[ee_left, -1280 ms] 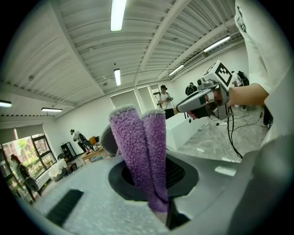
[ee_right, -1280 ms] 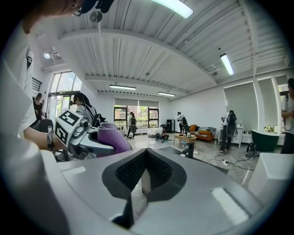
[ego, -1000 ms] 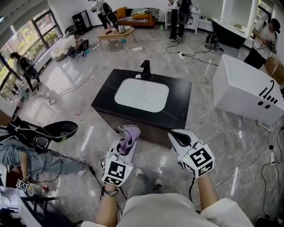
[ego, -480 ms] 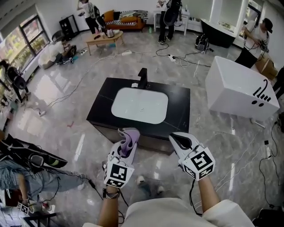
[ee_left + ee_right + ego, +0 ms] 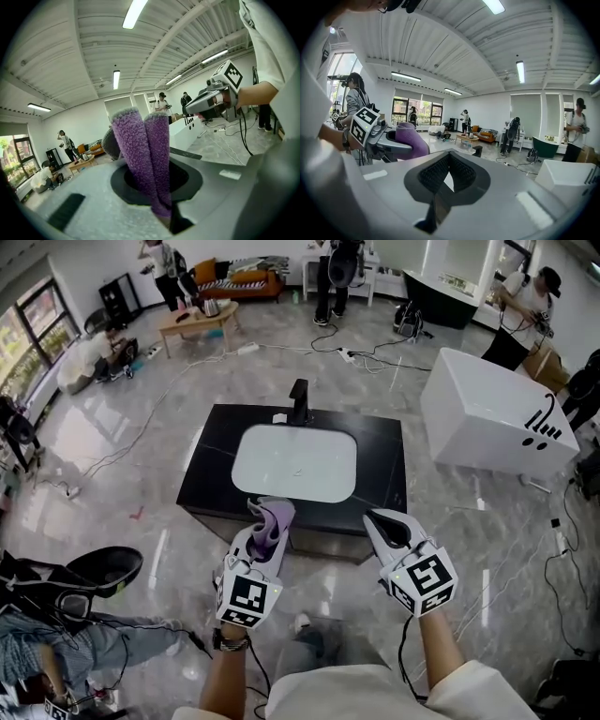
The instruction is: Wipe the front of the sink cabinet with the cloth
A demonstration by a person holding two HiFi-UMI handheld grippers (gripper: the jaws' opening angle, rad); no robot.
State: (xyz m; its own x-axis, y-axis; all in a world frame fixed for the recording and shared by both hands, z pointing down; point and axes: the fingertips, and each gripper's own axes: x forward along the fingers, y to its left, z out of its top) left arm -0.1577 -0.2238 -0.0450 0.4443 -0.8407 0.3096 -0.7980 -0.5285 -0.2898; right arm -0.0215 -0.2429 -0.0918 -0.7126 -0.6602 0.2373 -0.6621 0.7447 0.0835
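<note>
Over the last second the person has walked up to the sink cabinet (image 5: 200, 476), which now sits lower and more central in the head view, its dark front panel (image 5: 323, 542) just beyond the tips of both tools. The left claw (image 5: 266, 532) has stayed pinched on the purple cloth (image 5: 271, 519), which is folded and stands up out of the jaws; the left gripper view shows the two fuzzy folds clamped deep between them. From above, the cloth now overlaps the cabinet's front edge, though whether it touches the panel cannot be told from here. The right claw (image 5: 383, 529) is carried alongside as before, its ribbed jaws pressed all but together with nothing between them. The white basin (image 5: 295, 463) and black faucet (image 5: 299, 401) on top are untouched. The approach looks nearly finished, and wiping has probably not begun: the front face drops away steeply under the overhanging top, so the person will likely have to crouch or lower the left claw to press the cloth flat against it.
</note>
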